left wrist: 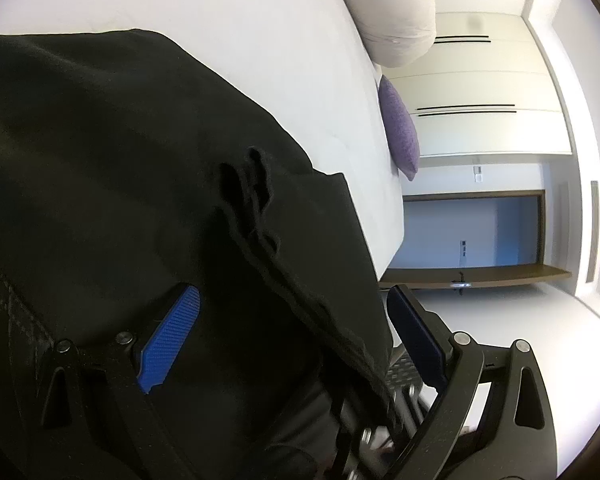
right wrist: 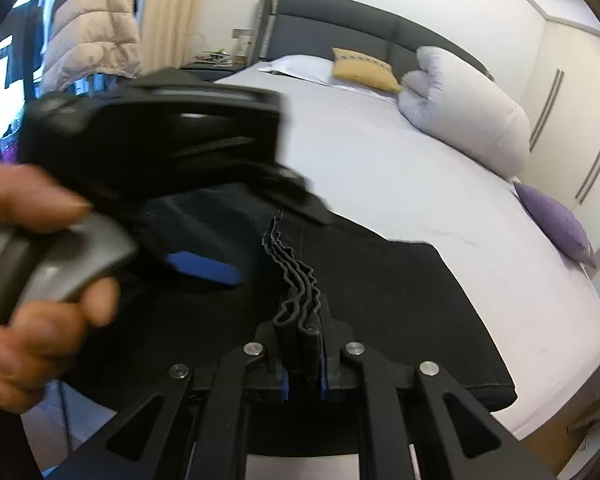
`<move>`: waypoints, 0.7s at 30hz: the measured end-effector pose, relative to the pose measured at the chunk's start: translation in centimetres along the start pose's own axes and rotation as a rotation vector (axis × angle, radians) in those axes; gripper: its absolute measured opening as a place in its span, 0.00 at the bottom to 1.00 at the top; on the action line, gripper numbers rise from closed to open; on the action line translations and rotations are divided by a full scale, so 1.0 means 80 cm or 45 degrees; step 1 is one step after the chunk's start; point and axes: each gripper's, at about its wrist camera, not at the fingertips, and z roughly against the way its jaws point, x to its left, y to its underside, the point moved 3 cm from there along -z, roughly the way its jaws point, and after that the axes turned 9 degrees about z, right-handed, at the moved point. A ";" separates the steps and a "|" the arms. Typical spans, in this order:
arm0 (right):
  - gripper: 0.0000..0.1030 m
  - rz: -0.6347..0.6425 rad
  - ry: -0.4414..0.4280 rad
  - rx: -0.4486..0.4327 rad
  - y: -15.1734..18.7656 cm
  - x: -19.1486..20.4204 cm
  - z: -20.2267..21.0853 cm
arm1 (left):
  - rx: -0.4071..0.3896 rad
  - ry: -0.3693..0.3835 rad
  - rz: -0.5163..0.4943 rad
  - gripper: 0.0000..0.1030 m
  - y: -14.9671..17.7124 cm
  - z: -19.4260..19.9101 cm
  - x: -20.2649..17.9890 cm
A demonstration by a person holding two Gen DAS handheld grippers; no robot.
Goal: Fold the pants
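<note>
**Several stacked layers, one thin bite**

Four or so pleated edges of the black pants point(right wrist: 380, 300) pinched in the right gripper point(right wrist: 304, 360), blue pads pressed together on the bunch. Left gripper point(left wrist: 292, 320) spread wide, blue ribbed pads apart, cloth draped between and over them, nothing clamped. Pants lying on the near edge of the white bed point(right wrist: 380, 168), partly lifted at the near left.

Likely trouble: inner layers sliding out of the shallow pinch, the stack fanning open; soft matte knit snagging on the left gripper's open fingers point(left wrist: 172, 332); hem dragged off the mattress edge. Smooth sheet, little friction. Puffy rolled duvet point(right wrist: 468, 120) and purple cushion point(right wrist: 556, 224) far right, well apart.
</note>
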 end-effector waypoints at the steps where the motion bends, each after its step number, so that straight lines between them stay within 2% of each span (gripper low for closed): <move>1: 0.11 0.019 -0.007 -0.006 -0.002 0.007 0.002 | 0.004 0.002 0.002 0.91 -0.003 0.000 0.000; 3: 0.11 0.045 -0.013 -0.011 -0.005 0.023 0.006 | 0.003 -0.011 -0.026 0.74 -0.007 0.005 -0.003; 4: 0.11 0.062 -0.016 -0.014 -0.007 0.029 0.007 | 0.015 -0.027 -0.046 0.44 -0.008 0.006 -0.004; 5: 0.11 0.072 -0.020 -0.016 -0.007 0.034 0.009 | 0.030 -0.065 -0.063 0.24 -0.010 0.008 -0.004; 6: 0.11 0.082 -0.022 -0.020 -0.007 0.040 0.012 | 0.031 -0.090 -0.075 0.22 -0.012 0.010 -0.002; 8: 0.11 0.112 -0.027 -0.032 -0.016 0.043 0.011 | 0.030 -0.114 -0.120 0.11 -0.017 0.018 -0.003; 14: 0.11 0.207 -0.067 -0.049 -0.027 0.077 0.013 | 0.008 -0.222 -0.245 0.08 -0.018 0.052 -0.003; 21: 0.12 0.312 -0.127 -0.008 -0.026 0.125 -0.003 | -0.022 -0.305 -0.236 0.08 -0.017 0.064 0.026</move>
